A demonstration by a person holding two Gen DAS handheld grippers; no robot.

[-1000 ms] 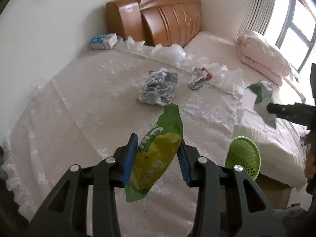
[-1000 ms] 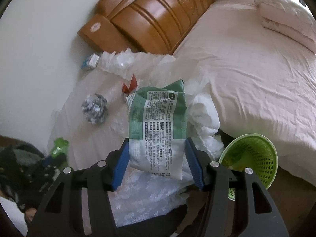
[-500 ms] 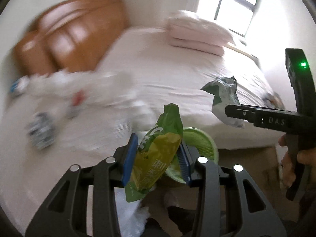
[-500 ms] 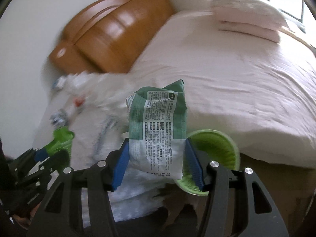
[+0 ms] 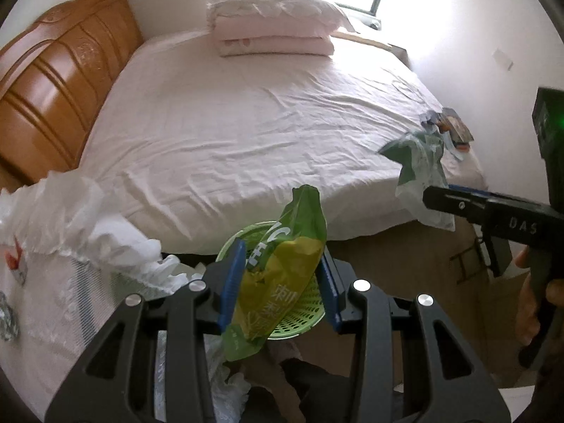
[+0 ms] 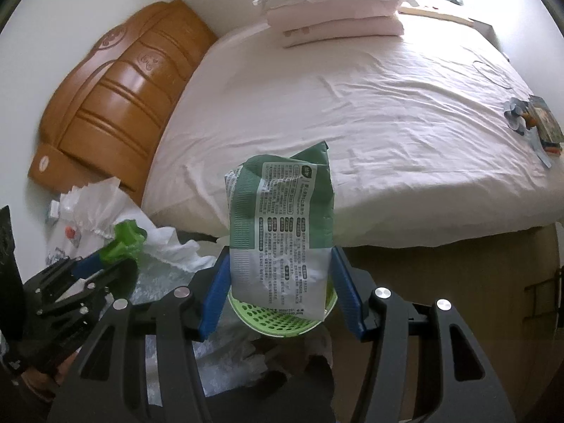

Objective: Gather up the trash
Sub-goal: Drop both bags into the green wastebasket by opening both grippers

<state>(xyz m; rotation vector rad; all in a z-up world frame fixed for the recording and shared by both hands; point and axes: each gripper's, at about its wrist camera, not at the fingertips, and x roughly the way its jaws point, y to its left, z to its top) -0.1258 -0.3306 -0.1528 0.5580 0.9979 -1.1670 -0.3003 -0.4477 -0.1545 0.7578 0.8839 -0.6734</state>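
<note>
My left gripper is shut on a bright green snack bag and holds it above a green perforated basket on the floor beside the bed. My right gripper is shut on a green and white printed packet, also over the basket. The right gripper and its packet show at the right of the left wrist view. The left gripper and its bag show at the left of the right wrist view.
A large bed with a pale sheet and folded pink bedding lies behind the basket. A wooden headboard is at left. Small items lie at the bed's far corner. A lace-covered surface holds more crumpled wrappers.
Both grippers swung right, away from the lace-covered surface toward the bed. The green basket now sits directly beneath both held packets. Both grips are unchanged.
</note>
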